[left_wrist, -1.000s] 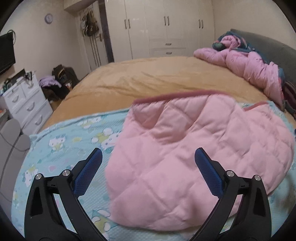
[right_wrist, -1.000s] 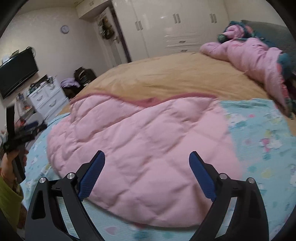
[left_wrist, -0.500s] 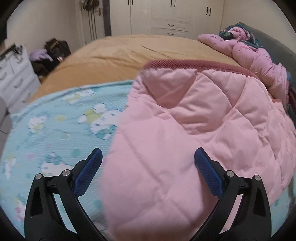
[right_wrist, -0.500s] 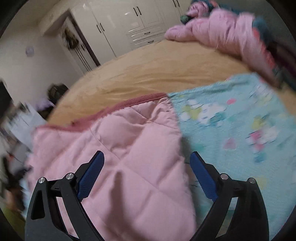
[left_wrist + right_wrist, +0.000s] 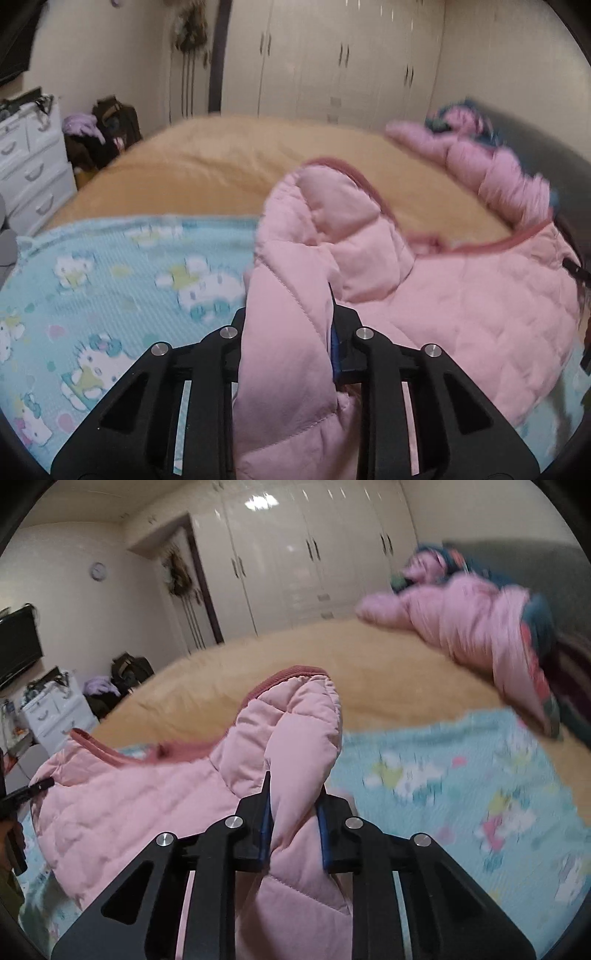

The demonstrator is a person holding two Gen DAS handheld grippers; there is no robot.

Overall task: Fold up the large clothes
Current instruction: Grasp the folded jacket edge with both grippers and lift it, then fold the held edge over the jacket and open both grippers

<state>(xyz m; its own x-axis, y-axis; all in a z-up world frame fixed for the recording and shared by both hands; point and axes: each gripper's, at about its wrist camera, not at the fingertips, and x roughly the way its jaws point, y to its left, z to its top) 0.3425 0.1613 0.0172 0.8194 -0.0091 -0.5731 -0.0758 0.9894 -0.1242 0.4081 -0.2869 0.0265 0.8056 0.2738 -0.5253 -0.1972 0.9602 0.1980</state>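
Note:
A pink quilted jacket (image 5: 461, 295) with a darker pink trim lies on a blue cartoon-print sheet (image 5: 110, 266) on the bed. My left gripper (image 5: 288, 343) is shut on a fold at the jacket's left edge and holds it raised. My right gripper (image 5: 293, 823) is shut on a fold at the jacket's right edge (image 5: 295, 738), also raised. The jacket's middle (image 5: 129, 805) sags between the two grips. The other gripper shows at the left edge of the right wrist view (image 5: 22, 797).
A tan bedspread (image 5: 221, 166) covers the bed beyond the sheet. A second pink jacket and other clothes (image 5: 472, 620) lie heaped at the far right by the grey headboard. White drawers (image 5: 26, 155) and bags stand on the left, and white wardrobes (image 5: 295, 554) at the back.
Both grippers were open above the flat jacket. Each has now shut on an edge of the jacket and lifted it, bunching the fabric.

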